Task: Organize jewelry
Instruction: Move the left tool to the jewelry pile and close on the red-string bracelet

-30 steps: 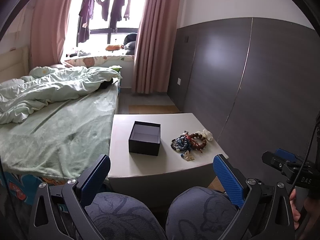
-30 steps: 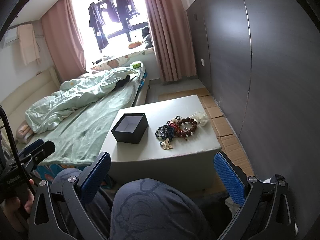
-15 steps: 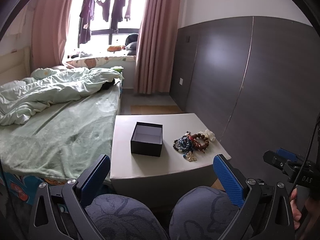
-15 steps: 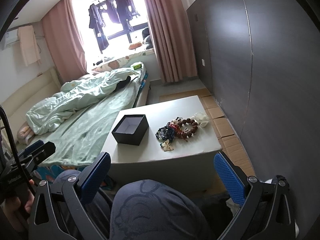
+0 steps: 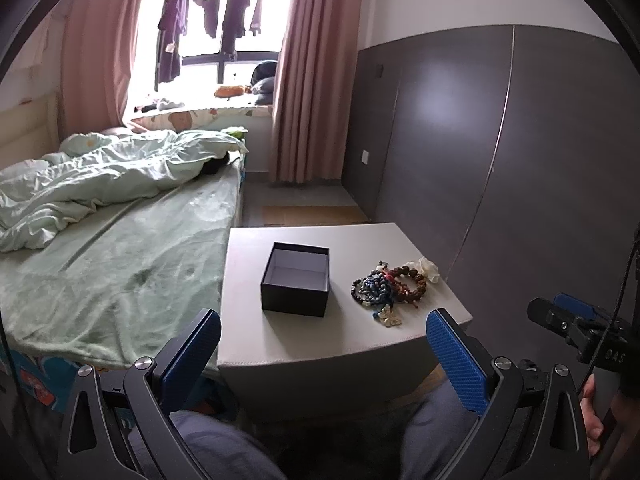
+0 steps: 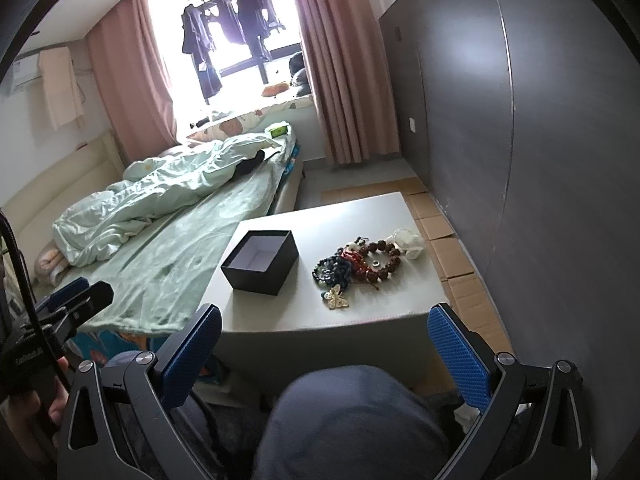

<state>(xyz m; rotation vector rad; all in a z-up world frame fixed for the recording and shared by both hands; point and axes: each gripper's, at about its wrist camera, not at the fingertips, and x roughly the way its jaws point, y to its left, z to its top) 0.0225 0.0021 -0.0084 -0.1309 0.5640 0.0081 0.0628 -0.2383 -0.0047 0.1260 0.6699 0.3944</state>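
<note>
A seated person's knees (image 6: 352, 420) fill the near foreground, with both handheld grippers poised above them and short of the table. The left gripper (image 5: 324, 354) has its blue-padded fingers (image 5: 192, 354) spread wide and holds nothing; the right gripper (image 6: 324, 350) is likewise spread wide and empty. Beyond them stands a low white table (image 6: 280, 316). On its left half sits an open black box (image 6: 260, 262) with a pale, bare interior. Just to the right, apart from the box, lies the heap of jewelry (image 6: 356, 266): a butterfly brooch (image 6: 337, 297) nearest, blue beads (image 5: 374, 286) and a brown bead bracelet (image 6: 384, 262) behind it, a white piece (image 6: 410, 242) at the far right. Left of the table is a bed (image 5: 120, 248) with a rumpled pale green quilt (image 5: 100, 184); farther off, pink curtains (image 6: 340, 80) frame a bright window (image 5: 224, 36) hung with dark clothes.
</note>
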